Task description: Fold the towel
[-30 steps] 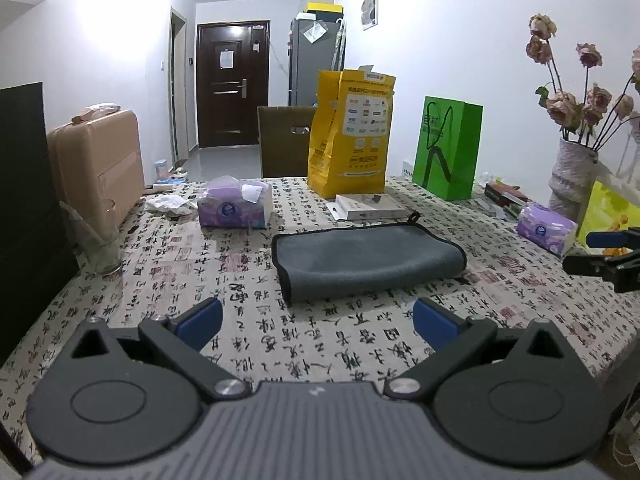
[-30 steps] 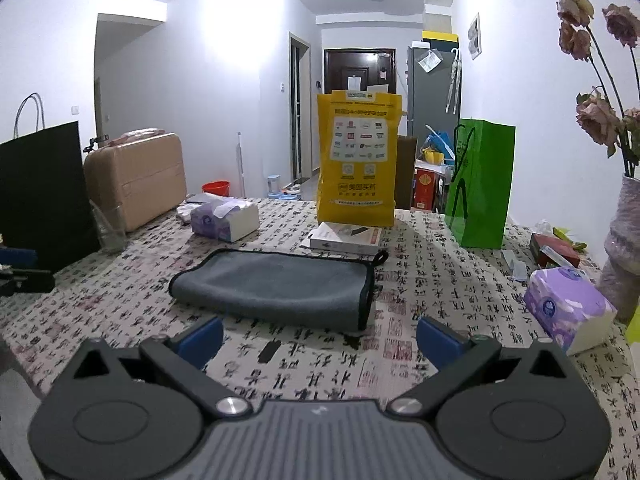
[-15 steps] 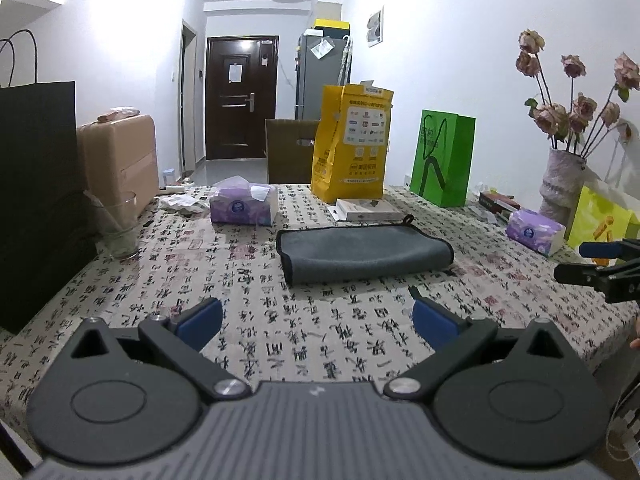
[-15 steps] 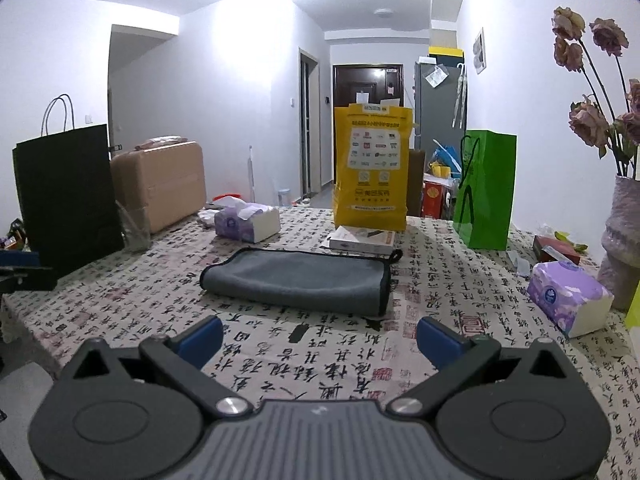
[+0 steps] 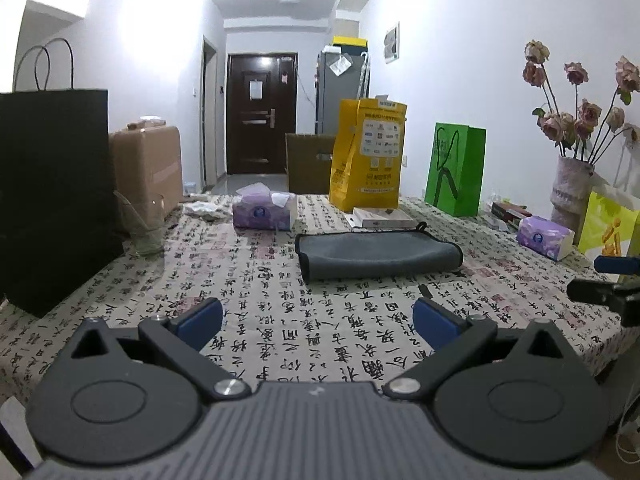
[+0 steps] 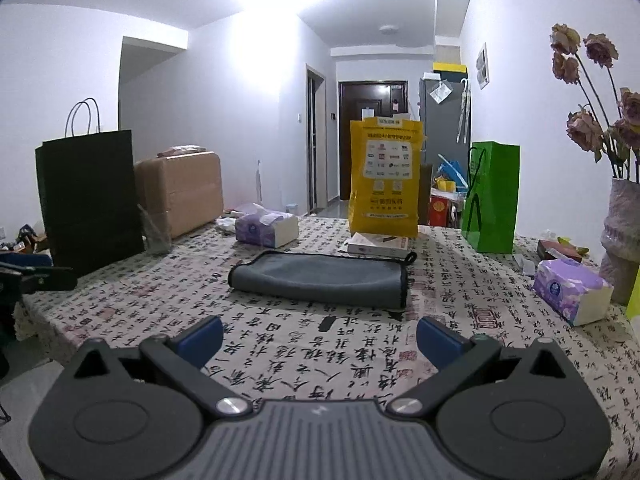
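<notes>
Grey, soft microfibre towel (image 5: 378, 254) lies folded on the patterned worktop (image 5: 280, 320), probably light and limp; best pinched at its black-piped corners. Both tongs, left (image 5: 318, 322) and right (image 6: 320, 338), gape wide, empty.

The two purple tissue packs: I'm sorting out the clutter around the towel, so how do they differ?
The left tissue pack lies at the far left of the table, beyond the grey towel; the right tissue pack sits nearer, beside the flower vase. A white tissue sticks up from the left tissue pack's top; none shows on the right tissue pack. Both are purple with a round blue logo and rest on the calligraphy tablecloth.
</notes>
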The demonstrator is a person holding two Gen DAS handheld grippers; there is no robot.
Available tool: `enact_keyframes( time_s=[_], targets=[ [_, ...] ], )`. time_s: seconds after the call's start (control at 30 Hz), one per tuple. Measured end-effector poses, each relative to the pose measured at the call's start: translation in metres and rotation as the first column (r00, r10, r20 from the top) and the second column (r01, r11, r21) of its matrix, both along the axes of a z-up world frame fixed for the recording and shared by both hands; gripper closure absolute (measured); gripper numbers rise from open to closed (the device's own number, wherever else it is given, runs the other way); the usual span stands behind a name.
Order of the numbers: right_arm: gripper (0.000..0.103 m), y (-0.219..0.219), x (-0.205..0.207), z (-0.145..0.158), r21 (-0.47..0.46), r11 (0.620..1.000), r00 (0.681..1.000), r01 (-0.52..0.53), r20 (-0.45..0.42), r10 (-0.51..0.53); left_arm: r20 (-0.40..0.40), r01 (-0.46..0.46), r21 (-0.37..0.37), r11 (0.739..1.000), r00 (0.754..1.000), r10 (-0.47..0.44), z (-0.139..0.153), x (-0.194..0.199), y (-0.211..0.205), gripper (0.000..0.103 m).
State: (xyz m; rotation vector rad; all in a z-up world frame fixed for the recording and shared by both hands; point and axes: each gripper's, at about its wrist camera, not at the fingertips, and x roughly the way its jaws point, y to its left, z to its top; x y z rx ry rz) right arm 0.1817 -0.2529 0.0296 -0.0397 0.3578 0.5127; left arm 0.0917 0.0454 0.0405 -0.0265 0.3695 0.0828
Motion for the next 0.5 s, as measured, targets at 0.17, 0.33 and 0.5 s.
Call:
enact_keyframes(
  time_s=[0.17, 0.33, 0.5],
  targets=[
    [0.0, -0.001, -0.018, -0.008, 0.028, 0.999, 1.0, 0.014, 0.011, -0.014, 0.042, -0.01, 0.077, 0.997, 0.999, 0.007, -0.009, -0.015, -0.018, 0.0],
    [0.0, -0.004, -0.033, -0.013, 0.041, 0.999, 1.0, 0.015, 0.021, -0.016, 0.041, 0.058, 0.061, 0.996, 0.997, -0.061, -0.02, -0.028, -0.03, 0.0],
    [0.0, 0.001, -0.043, -0.019, 0.05, 0.999, 1.0, -0.015, 0.005, 0.015, 0.075, 0.08, 0.025, 0.997, 0.994, -0.081, -0.029, -0.041, -0.037, 0.0]
  ],
)
